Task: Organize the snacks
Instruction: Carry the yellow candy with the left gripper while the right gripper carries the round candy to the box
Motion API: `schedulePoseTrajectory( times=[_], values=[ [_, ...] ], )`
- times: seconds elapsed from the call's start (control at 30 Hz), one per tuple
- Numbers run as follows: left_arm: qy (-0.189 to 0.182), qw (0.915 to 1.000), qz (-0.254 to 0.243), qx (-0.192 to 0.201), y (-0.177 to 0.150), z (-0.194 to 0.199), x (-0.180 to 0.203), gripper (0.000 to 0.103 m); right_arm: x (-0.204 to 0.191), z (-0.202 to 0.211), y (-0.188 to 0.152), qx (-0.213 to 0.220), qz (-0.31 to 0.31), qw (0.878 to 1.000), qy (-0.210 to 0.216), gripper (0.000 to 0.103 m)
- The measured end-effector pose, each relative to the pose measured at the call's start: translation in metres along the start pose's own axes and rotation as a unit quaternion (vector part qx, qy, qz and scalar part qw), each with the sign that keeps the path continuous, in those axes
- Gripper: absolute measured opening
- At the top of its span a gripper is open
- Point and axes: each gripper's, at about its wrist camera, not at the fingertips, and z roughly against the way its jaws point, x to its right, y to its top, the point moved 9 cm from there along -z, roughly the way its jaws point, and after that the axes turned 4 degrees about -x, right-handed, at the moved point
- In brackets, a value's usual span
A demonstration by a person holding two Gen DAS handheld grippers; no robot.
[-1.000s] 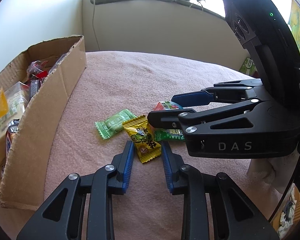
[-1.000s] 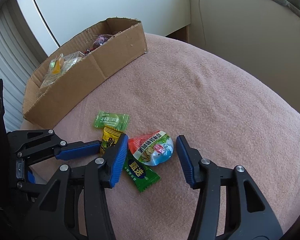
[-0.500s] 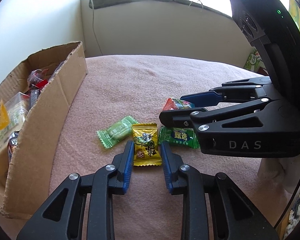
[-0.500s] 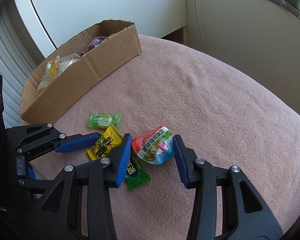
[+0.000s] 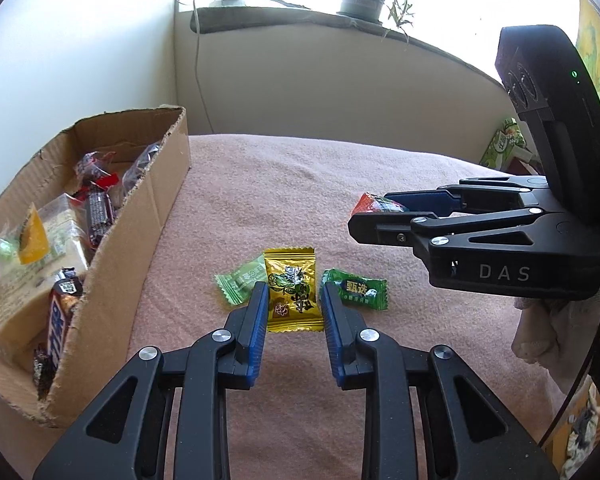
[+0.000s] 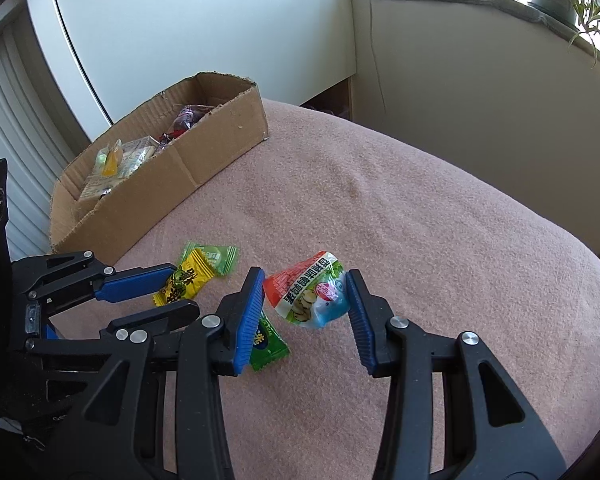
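The left gripper (image 5: 293,302) has just been closing, and its blue-padded fingers (image 5: 258,312) now clamp the yellow candy wrapper (image 5: 292,288) by its side edges. The right gripper (image 6: 306,294) has likewise been closing; its fingers (image 6: 250,308) pinch the red, white and blue snack pouch (image 6: 310,292), which hangs above the pink blanket (image 6: 420,240). A light green candy (image 5: 240,280) lies just left of the left fingers, a dark green candy (image 5: 358,288) just right of them. Well to their left stands the open brown cardboard box (image 5: 140,216) with assorted snacks inside.
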Motion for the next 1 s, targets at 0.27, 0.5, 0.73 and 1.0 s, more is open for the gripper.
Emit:
schedulePoseTrajectory(
  times=[0.27,0.5,0.73,1.0],
  values=[
    [0.008,0.9990,0.004,0.043,0.014,0.038,-0.014,0.025,-0.017,0.025,0.017,0.027,0.009,1.000,-0.009,0.043],
    [0.005,0.9973,0.018,0.071,0.019,0.065,-0.031,0.025,-0.044,0.042,0.038,0.054,0.018,0.998,-0.009,0.043],
    [0.016,0.9950,0.026,0.095,0.025,0.084,-0.052,0.025,-0.076,0.047,0.059,0.068,0.031,0.997,-0.001,0.043],
    [0.033,0.9924,0.039,0.112,0.033,0.096,-0.090,0.025,-0.109,0.039,0.090,0.079,0.047,0.996,0.005,0.043]
  ],
)
